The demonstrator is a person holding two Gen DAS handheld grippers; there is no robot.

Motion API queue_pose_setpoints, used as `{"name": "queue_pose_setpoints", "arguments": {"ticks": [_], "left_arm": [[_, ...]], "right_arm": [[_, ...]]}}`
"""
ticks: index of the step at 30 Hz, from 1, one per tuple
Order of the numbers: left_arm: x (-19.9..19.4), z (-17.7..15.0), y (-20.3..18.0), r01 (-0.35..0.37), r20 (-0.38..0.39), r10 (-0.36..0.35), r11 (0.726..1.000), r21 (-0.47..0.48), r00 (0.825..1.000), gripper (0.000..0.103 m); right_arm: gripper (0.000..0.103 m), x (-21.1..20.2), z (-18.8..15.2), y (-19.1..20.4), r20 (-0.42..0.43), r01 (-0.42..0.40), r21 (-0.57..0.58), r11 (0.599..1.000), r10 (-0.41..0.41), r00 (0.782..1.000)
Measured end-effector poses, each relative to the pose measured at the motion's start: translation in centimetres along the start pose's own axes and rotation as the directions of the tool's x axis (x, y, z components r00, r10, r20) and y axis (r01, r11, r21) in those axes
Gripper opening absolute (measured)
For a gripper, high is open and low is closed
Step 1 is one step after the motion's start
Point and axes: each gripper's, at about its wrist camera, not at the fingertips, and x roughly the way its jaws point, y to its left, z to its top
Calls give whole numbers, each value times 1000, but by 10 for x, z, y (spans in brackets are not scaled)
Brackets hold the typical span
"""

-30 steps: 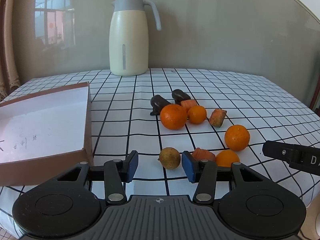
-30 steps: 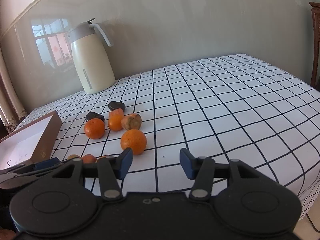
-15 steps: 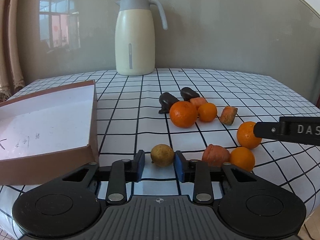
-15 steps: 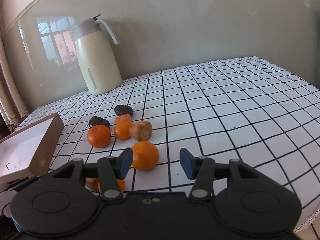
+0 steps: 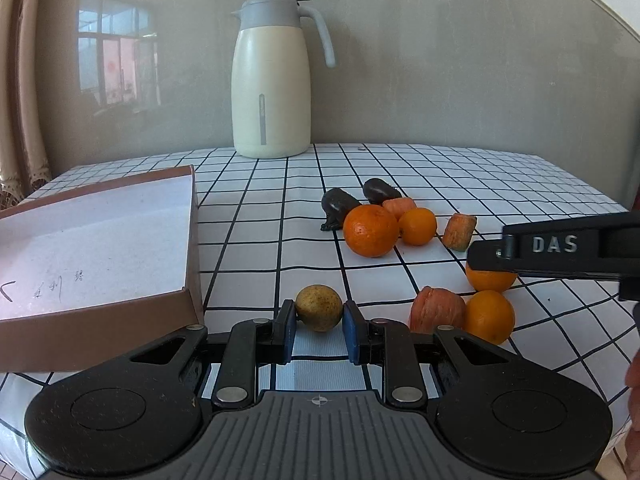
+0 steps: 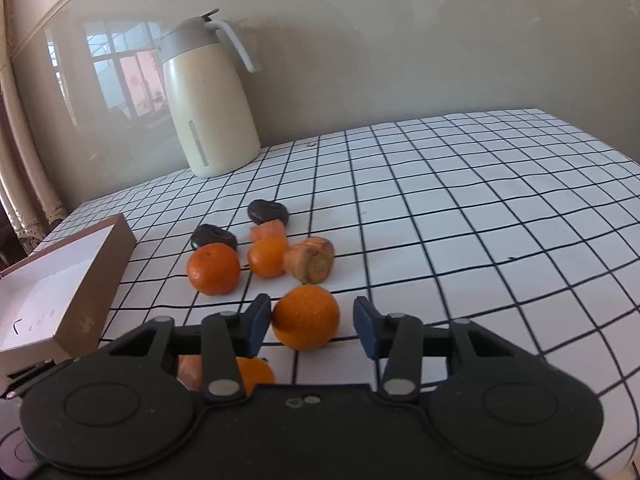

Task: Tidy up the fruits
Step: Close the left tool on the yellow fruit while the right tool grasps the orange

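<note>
My left gripper [image 5: 319, 326] is shut on a small yellow-brown round fruit [image 5: 319, 307] at the table's near edge, next to an open brown box [image 5: 100, 240] with a white inside. My right gripper [image 6: 310, 326] is open with an orange [image 6: 306, 316] between its pads, which do not touch it; its finger also shows in the left wrist view [image 5: 556, 252]. Other oranges [image 5: 371, 230] [image 5: 489, 316], carrot pieces [image 5: 459, 231] [image 5: 438, 309] and two dark fruits [image 5: 338, 204] lie in a loose group on the checked cloth.
A cream thermos jug [image 5: 272, 84] stands at the back by the grey wall. The brown box also shows in the right wrist view [image 6: 60, 284] at the left. The checked table [image 6: 480, 220] stretches to the right, with its edge near.
My left gripper moved forward and shut on the yellow-brown fruit. My right gripper moved forward and down until its open pads stand either side of an orange.
</note>
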Motion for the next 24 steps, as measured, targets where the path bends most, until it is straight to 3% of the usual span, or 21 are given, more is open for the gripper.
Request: {"name": "queue_pose_setpoints", "arguments": {"ticks": [24], "left_arm": [[-1,-2,0,12,12,-12,1000,0,1000,25]], "right_arm": [[27,-14,-10,-3,26,22,-2,1000,-22,999]]}}
